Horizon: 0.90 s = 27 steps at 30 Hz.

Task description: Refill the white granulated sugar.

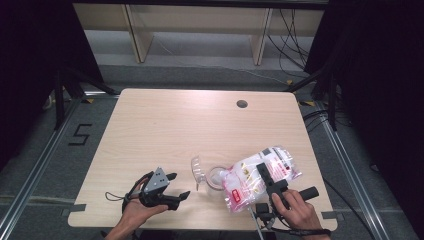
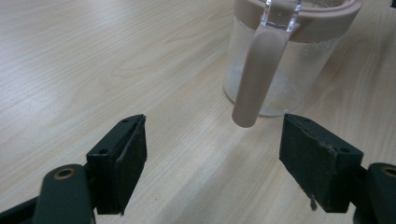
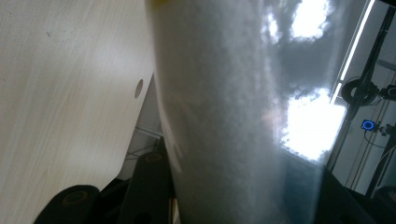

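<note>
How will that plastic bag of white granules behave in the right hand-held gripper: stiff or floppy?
Probably floppy: the bag is a thin clear pouch that sags around the right hand-held gripper. Likely heavy for its size, since white grains pack it in the right gripper view. Its glossy film may slip, and tilted over the jar its contents could shift suddenly.

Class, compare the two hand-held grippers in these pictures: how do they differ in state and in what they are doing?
The left gripper is open and holds nothing, its jaws spread before the clear jar's beige handle; the right gripper is shut on a plastic bag of white powder, tilted towards the jar. The left gripper sits apart from the jar; the right gripper's bag reaches its mouth. Both are black, two-jawed, each held in a hand above the table.
</note>
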Tool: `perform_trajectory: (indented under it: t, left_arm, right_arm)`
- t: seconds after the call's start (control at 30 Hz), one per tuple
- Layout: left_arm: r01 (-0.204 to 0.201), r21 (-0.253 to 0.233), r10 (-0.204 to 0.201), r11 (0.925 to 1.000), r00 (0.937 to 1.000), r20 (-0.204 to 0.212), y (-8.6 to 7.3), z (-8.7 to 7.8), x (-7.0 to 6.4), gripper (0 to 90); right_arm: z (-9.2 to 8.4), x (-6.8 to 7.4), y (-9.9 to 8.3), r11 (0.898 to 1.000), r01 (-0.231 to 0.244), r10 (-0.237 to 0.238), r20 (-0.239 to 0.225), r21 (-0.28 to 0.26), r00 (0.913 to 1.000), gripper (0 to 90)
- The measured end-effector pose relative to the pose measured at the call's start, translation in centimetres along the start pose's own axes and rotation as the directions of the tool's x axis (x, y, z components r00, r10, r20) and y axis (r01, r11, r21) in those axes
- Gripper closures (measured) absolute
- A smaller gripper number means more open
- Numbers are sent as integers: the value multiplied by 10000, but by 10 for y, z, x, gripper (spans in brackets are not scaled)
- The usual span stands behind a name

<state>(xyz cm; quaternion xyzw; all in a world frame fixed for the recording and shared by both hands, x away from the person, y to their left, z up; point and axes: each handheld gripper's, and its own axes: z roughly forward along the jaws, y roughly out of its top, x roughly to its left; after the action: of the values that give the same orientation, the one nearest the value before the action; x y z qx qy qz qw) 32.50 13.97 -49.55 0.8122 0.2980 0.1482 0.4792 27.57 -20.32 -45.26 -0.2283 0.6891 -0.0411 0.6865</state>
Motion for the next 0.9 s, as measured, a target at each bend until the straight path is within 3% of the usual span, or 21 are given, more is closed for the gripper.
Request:
perform_trajectory:
  t: [0.53,0.8,0.83,0.9]
  left_arm:
    - [119,6,-119,9999,9999,1,0,0,0,230]
    - [-18,6,18,10000,10000,-8,0,0,0,231]
    - [116,-1,-116,9999,9999,-7,0,0,0,230]
    - [-9,8,9,10000,10000,3,0,0,0,231]
  right_arm:
    - [-1,-1,0,9999,157,-157,17,-1,9999,659]
    - [-1,-1,1,9999,108,-108,-20,-21,9999,661]
    - [-1,-1,1,9999,113,-113,-28,-21,9999,661]
    - [-1,-2,1,9999,148,-148,-35,-19,9999,662]
